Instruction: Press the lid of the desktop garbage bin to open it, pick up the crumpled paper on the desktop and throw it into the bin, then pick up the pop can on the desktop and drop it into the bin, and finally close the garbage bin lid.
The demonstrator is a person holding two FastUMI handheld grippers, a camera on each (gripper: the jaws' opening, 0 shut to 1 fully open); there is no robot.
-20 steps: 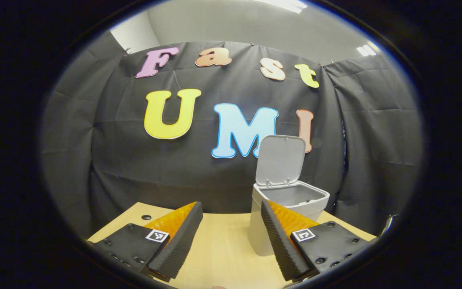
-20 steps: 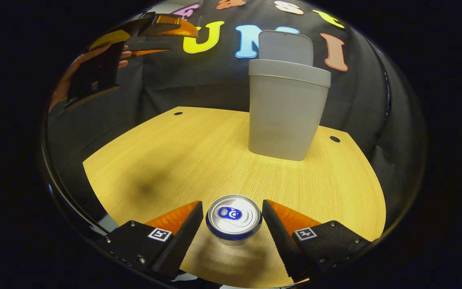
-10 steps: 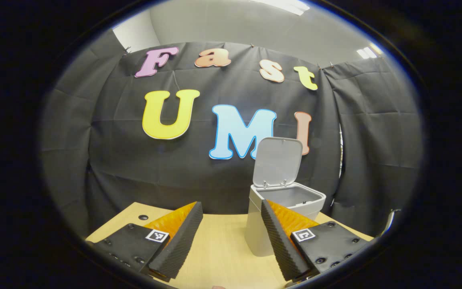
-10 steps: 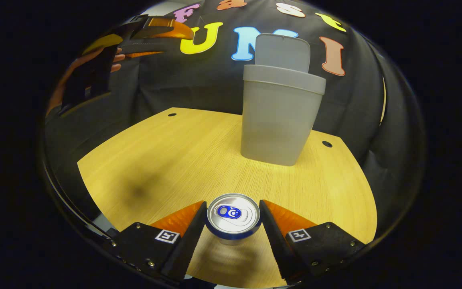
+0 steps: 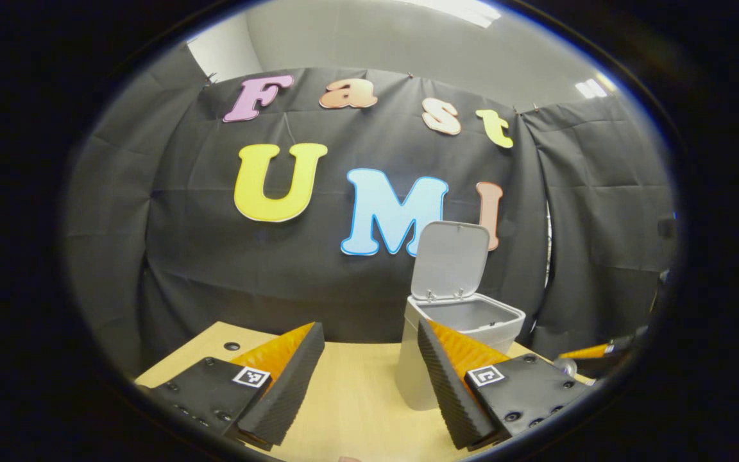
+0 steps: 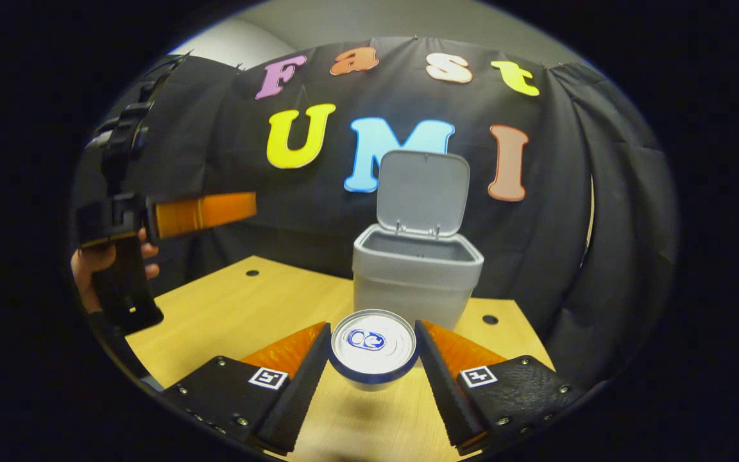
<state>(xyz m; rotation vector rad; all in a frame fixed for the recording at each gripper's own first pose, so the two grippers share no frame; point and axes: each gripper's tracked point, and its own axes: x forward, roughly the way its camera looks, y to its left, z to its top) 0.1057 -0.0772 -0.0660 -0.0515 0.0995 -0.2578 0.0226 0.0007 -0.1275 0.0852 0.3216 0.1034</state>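
Left gripper view:
- Your left gripper (image 5: 369,378) has its fingers spread wide apart with nothing between them; only bare table (image 5: 350,398) shows in the gap.
- The garbage bin (image 5: 421,359) stands on the table ahead and slightly to the right, partly covered by the right-hand finger.
- The bin lid (image 5: 450,260) is raised upright on its rear hinge, so the bin mouth is open.
- The part of the bin interior you can see is plain grey wall; whether anything lies at the bottom cannot be told from here.
- Your right gripper (image 5: 594,356) shows at the far right edge, low beside the bin; its grip cannot be read here.

Right gripper view:
- Your right gripper (image 6: 373,362) has both fingers pressed against the sides of the pop can (image 6: 373,346), one on each side.
- The can is upright with its top and pull tab facing the camera, and it sits above the table (image 6: 235,308), with its shadow on the wood below it.
- The bin (image 6: 417,289) stands directly behind the can, near but apart from it, with the lid (image 6: 422,192) upright and the mouth open.
- Only the upper inner rear wall of the bin is visible; its contents cannot be told.
- Your left gripper (image 6: 206,212) is held in a hand (image 6: 93,263) at the left, level, above the table.
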